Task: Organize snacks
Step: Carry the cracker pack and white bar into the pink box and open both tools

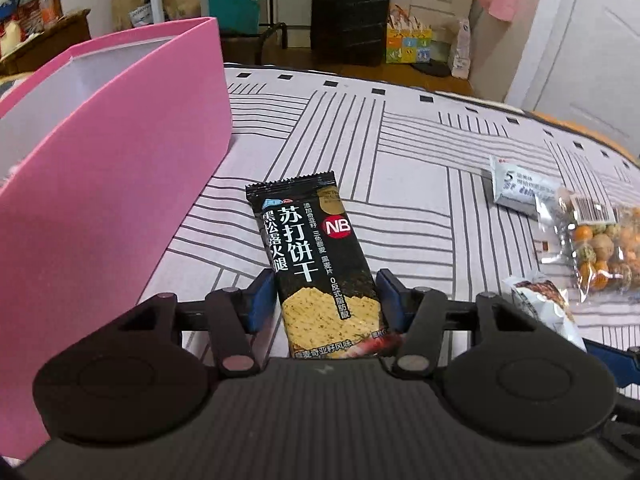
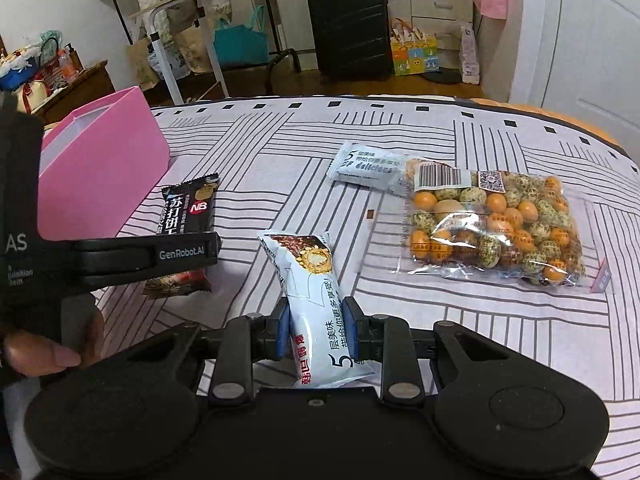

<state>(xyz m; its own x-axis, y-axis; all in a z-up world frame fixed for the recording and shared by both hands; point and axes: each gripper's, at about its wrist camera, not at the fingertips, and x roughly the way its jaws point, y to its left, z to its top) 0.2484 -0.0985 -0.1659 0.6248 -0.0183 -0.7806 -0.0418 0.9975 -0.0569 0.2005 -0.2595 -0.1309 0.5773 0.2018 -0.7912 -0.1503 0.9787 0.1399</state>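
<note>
A home bedroom: a bed (image 2: 400, 128) under a striped sheet, a black suitcase (image 2: 349, 30), tote bags (image 2: 240, 40) and a white door (image 2: 592, 40).

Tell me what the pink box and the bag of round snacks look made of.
Pink box: likely stiff paperboard, with a matte pink outside, a plain white inside and sharp straight edges. Bag of round snacks: clear thin plastic film, glossy and creased, with its contents showing through and a printed barcode label at the top.
</note>
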